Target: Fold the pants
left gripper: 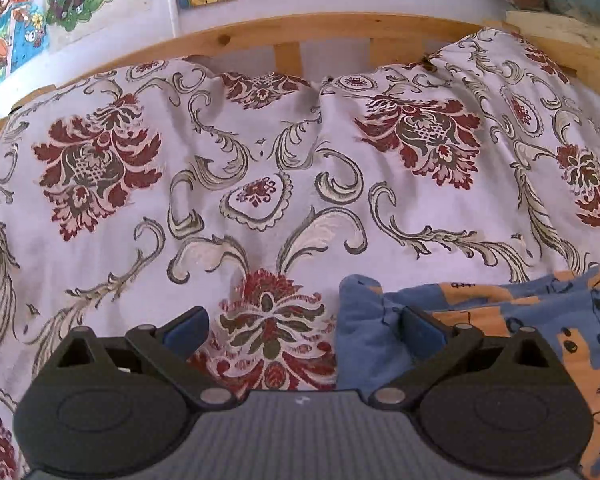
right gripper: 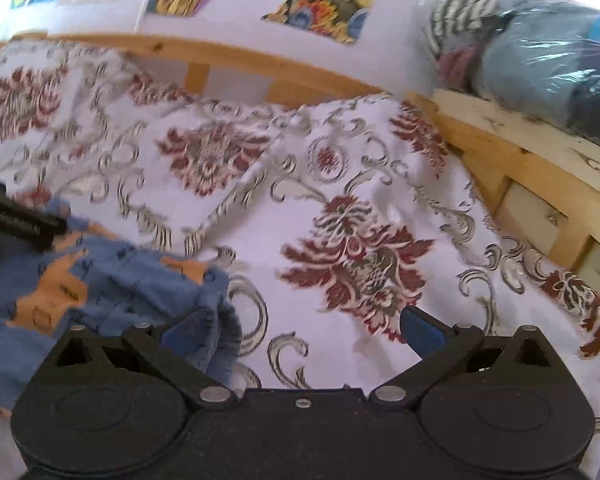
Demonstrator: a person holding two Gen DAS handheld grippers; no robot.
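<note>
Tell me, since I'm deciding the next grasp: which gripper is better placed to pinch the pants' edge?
Probably the left gripper: it is open with one finger already over the blue-and-orange pants corner. The right gripper, also open, has only the pants' edge beside its finger and mostly faces the floral bedspread.

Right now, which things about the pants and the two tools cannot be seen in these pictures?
- Pants: left wrist view, right and bottom edges cut them off; waistband and leg ends unseen.
- Pants, right wrist view: left edge and the right tool hide part; motion blur hides the fold state.
- Left tool: right wrist view shows only a blurred dark piece at the left edge.
- Hands: outside both views.
</note>
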